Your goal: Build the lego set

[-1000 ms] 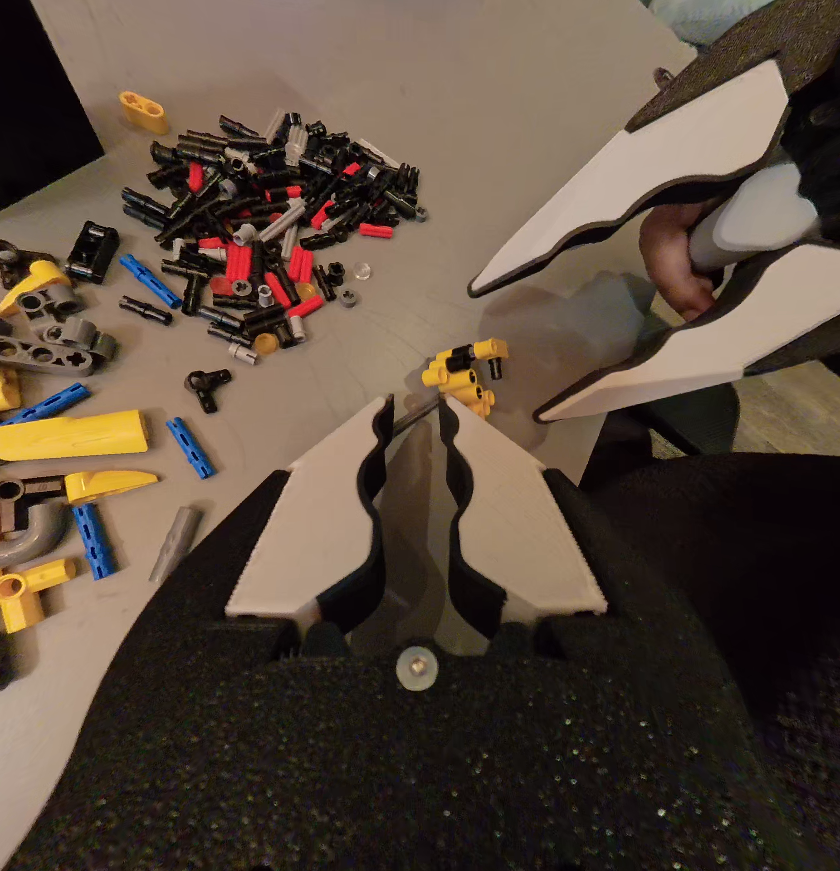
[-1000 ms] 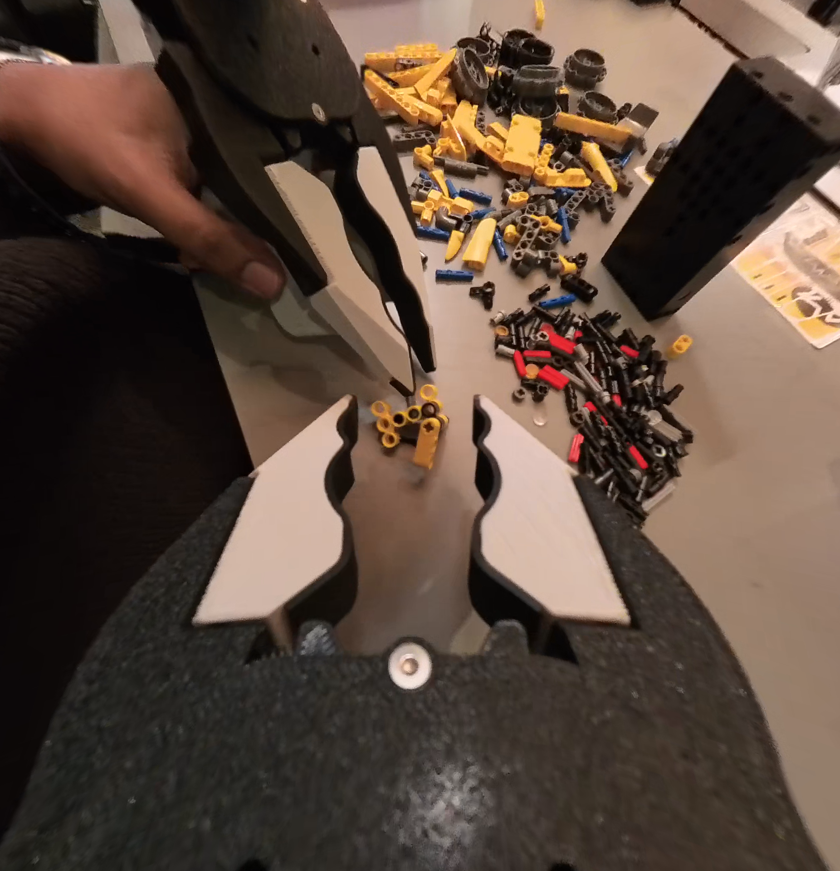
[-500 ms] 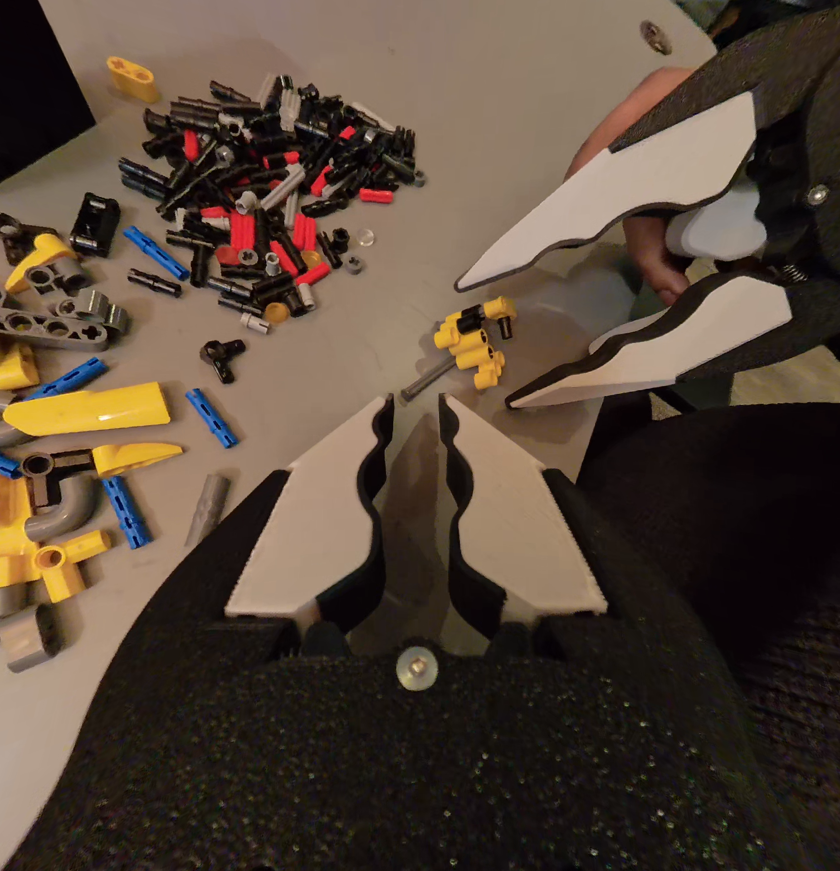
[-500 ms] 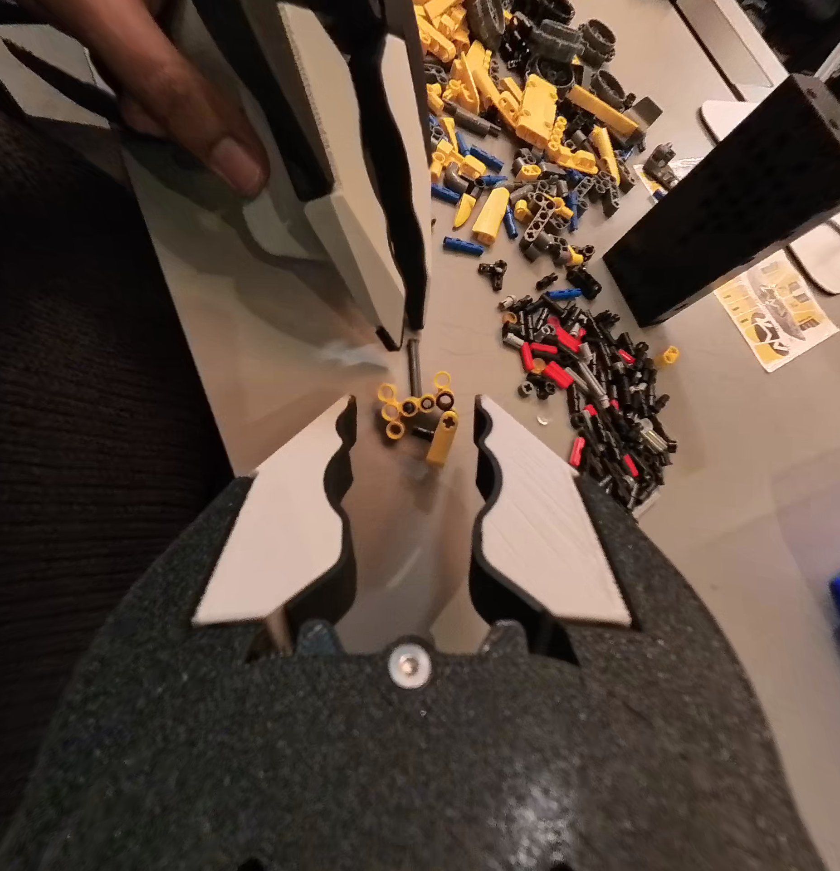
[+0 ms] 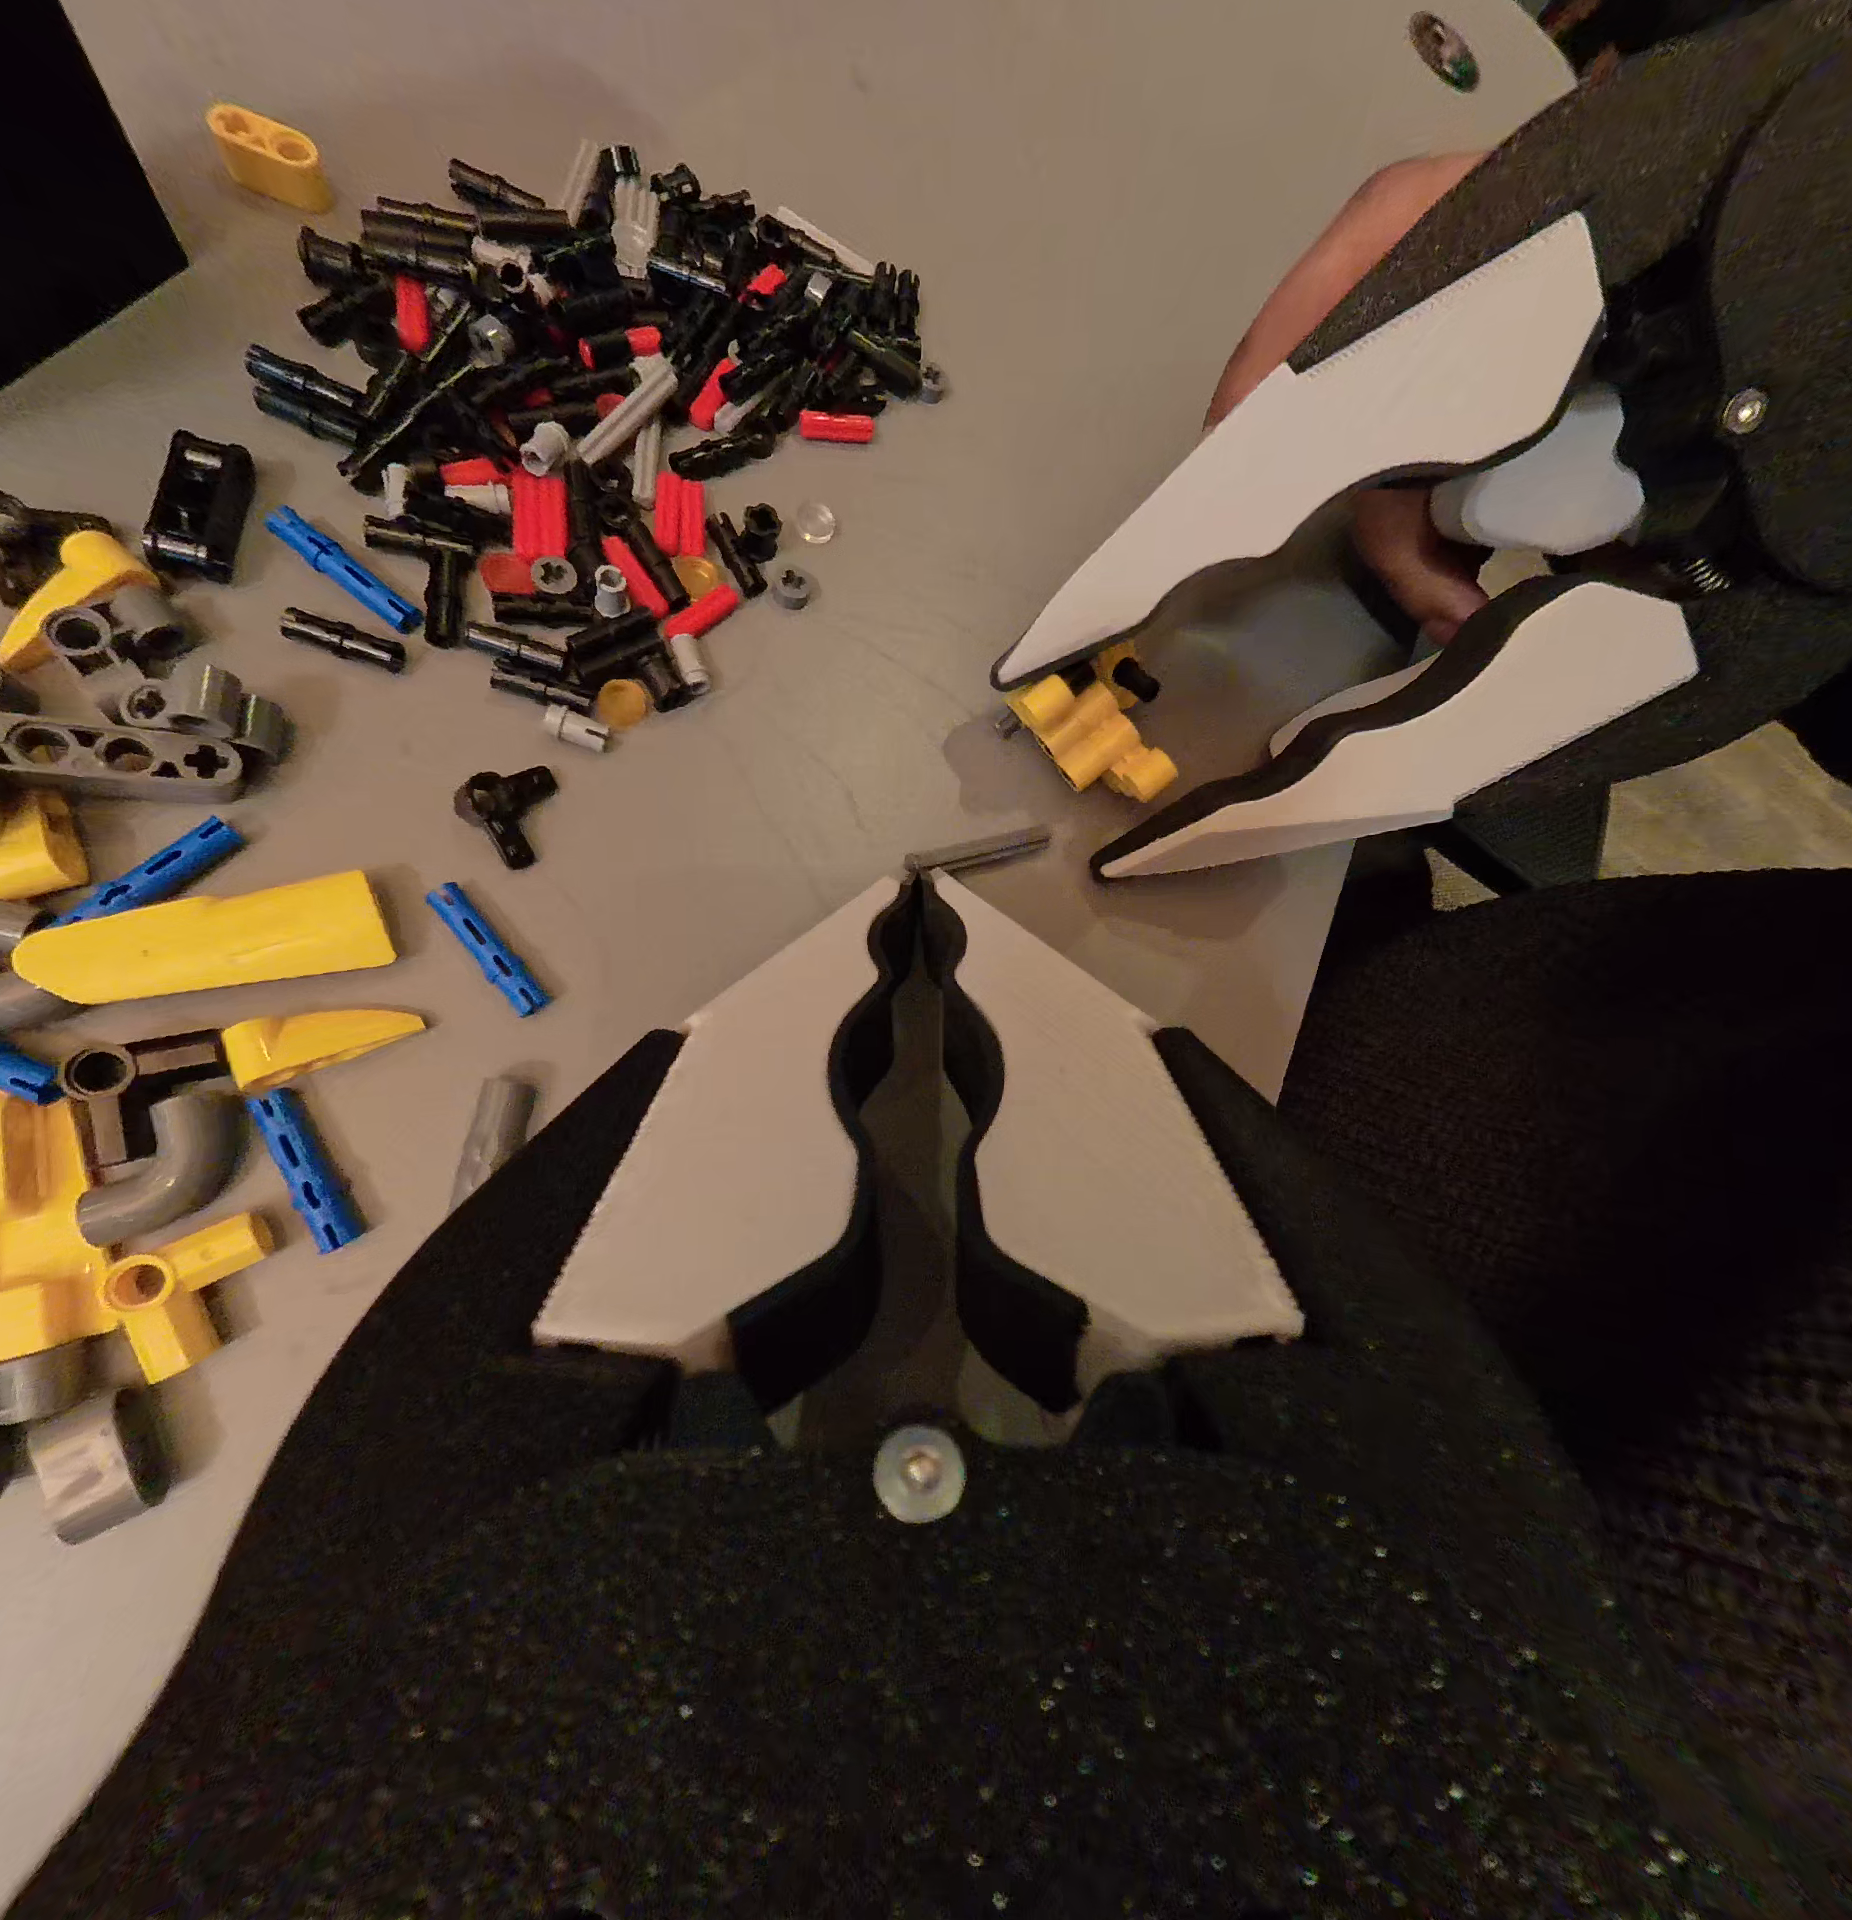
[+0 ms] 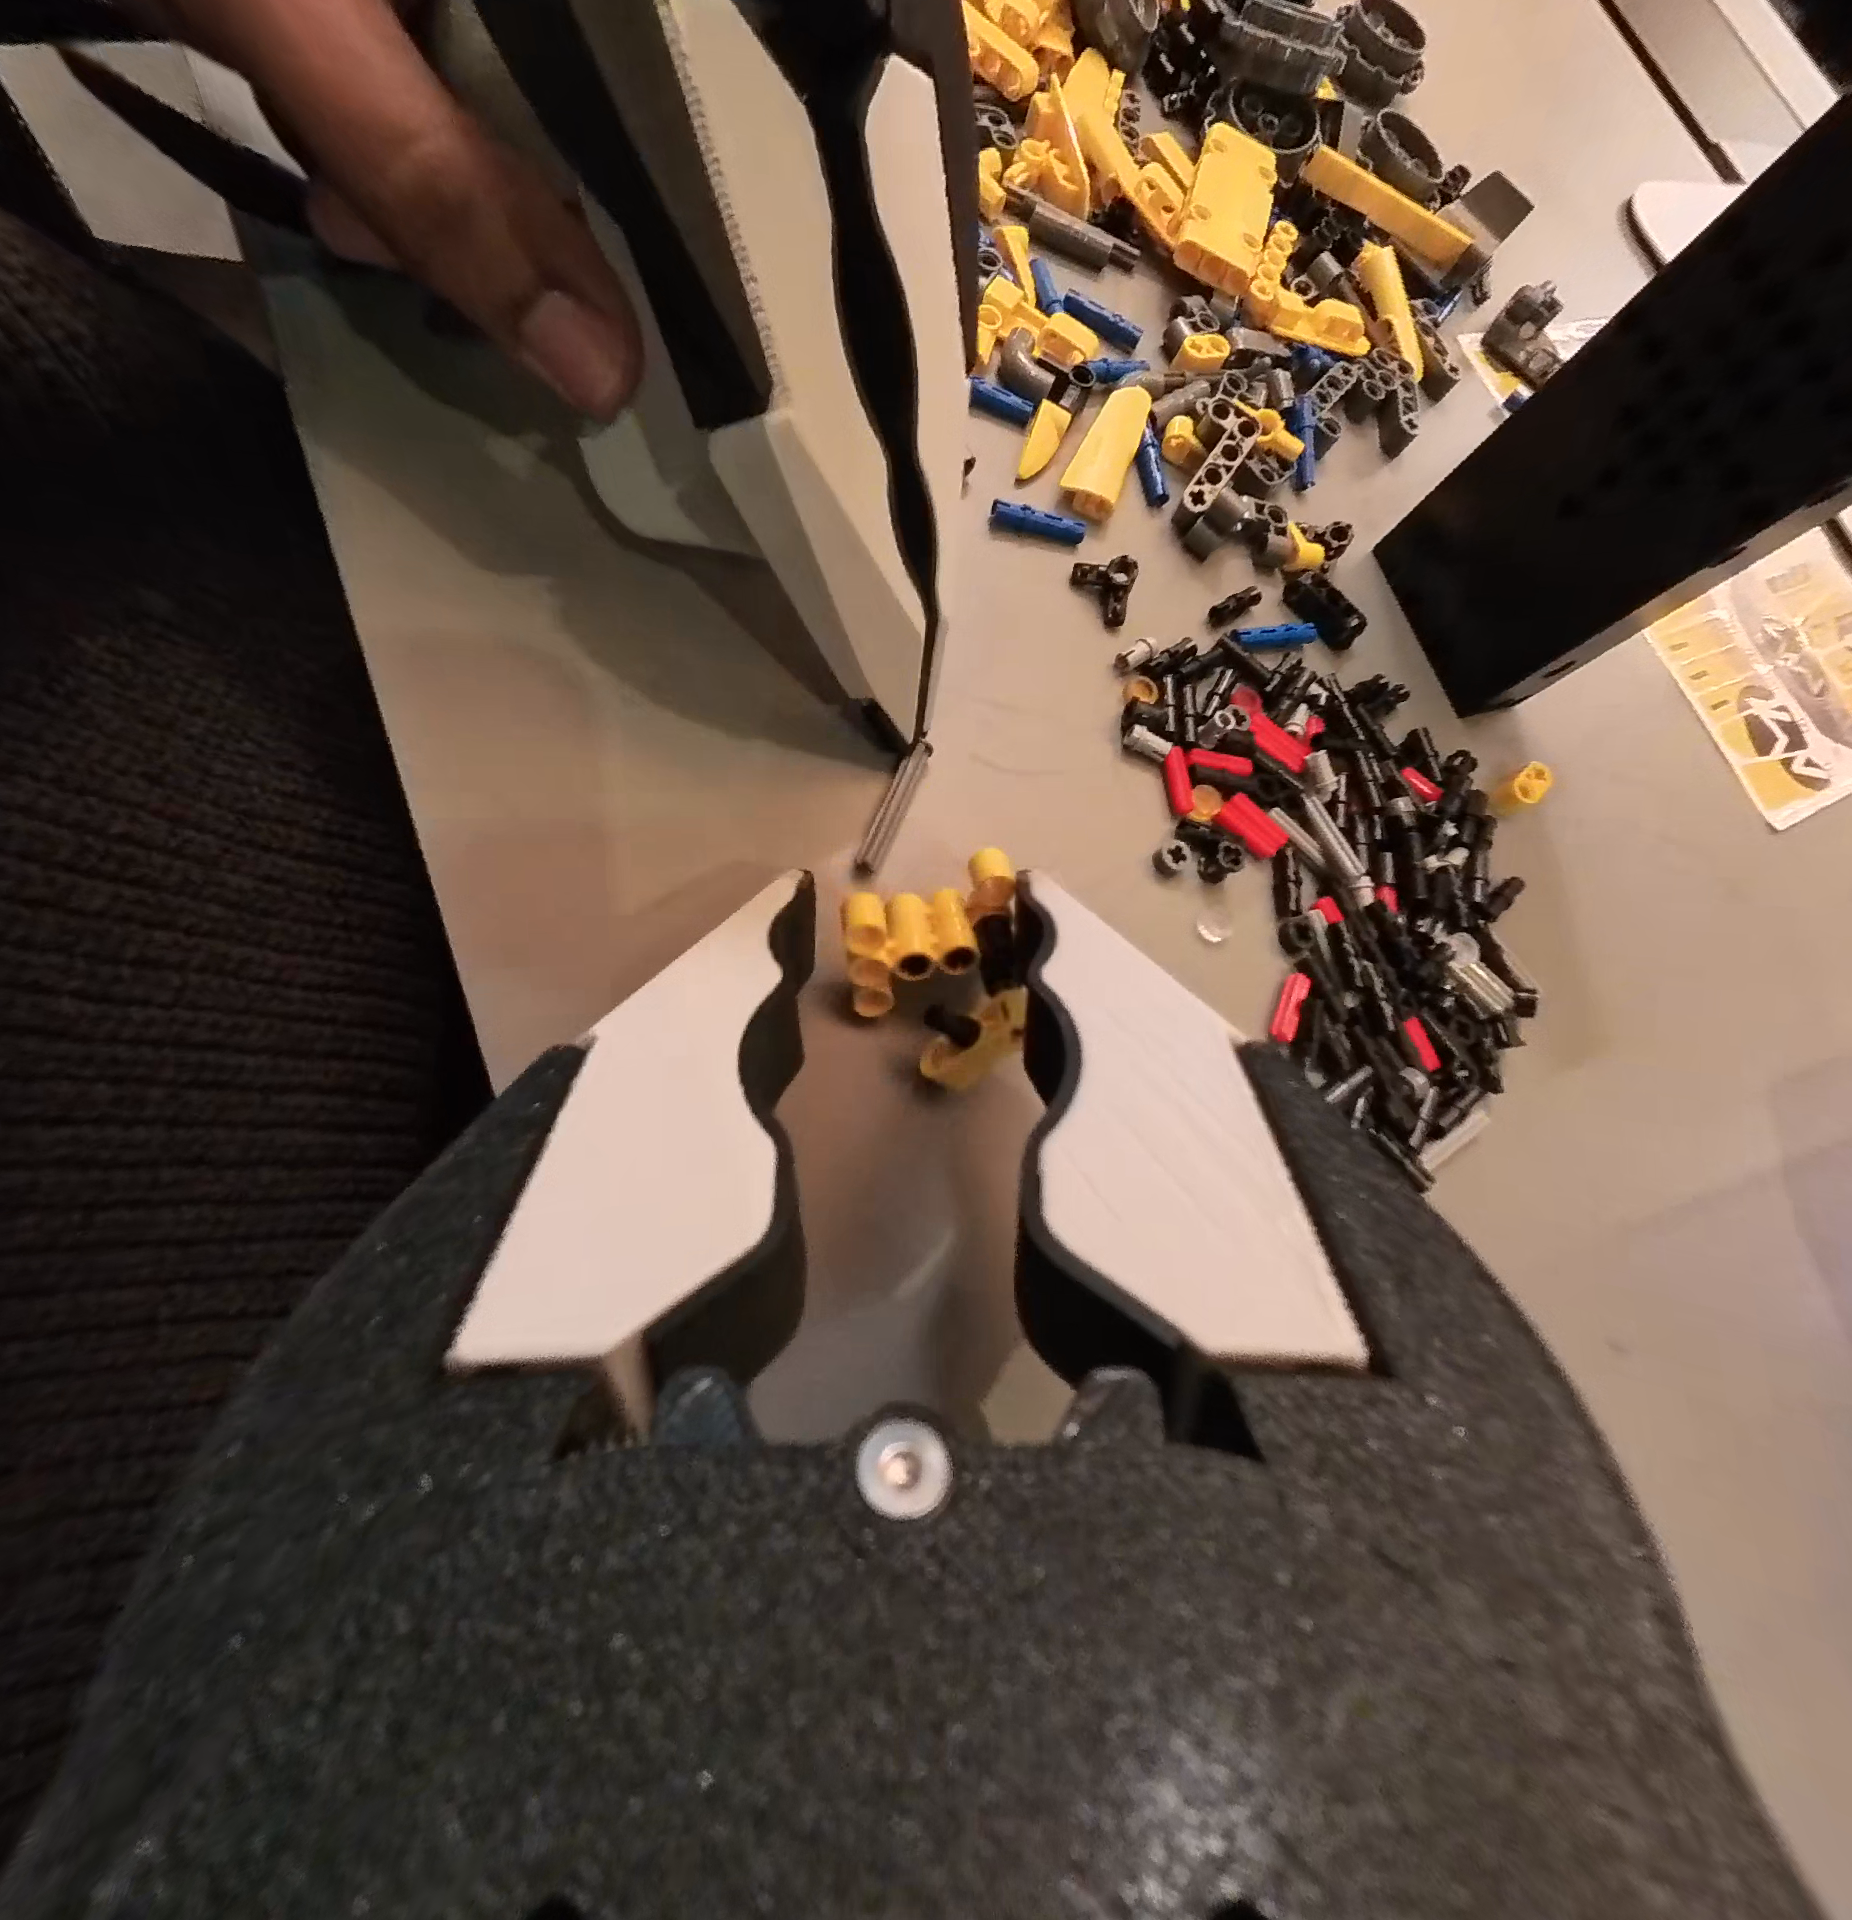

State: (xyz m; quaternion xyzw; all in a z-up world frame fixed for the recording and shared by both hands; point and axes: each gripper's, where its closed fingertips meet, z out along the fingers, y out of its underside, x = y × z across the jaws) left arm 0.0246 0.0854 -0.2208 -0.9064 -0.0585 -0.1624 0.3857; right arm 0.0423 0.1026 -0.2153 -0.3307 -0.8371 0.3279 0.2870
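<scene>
My left gripper [image 5: 917, 881] is shut, its tips pinching one end of a thin grey axle [image 5: 979, 849] that lies on the grey table [image 5: 1005, 208]. In the right wrist view the left gripper [image 6: 917, 727] comes in from above with the axle [image 6: 894, 805] at its tips. My right gripper [image 6: 917, 891] is open and straddles a small yellow and black connector assembly [image 6: 927, 951] on the table; its right finger touches or nearly touches the assembly. In the left wrist view the right gripper [image 5: 1052, 771] stands open around that assembly [image 5: 1093, 732].
A pile of black, red and grey pins [image 5: 589, 416] lies beyond, also in the right wrist view [image 6: 1337, 883]. Yellow, blue and grey pieces [image 5: 205, 935] lie to the left. A black box [image 6: 1628, 468] and a printed sheet [image 6: 1774, 675] stand farther off. The table edge is close beside both grippers. The grippers are tip to tip, or close to it.
My left gripper has closed on the end of the grey axle. My right gripper has moved forward, so the yellow assembly now sits between its fingers.
</scene>
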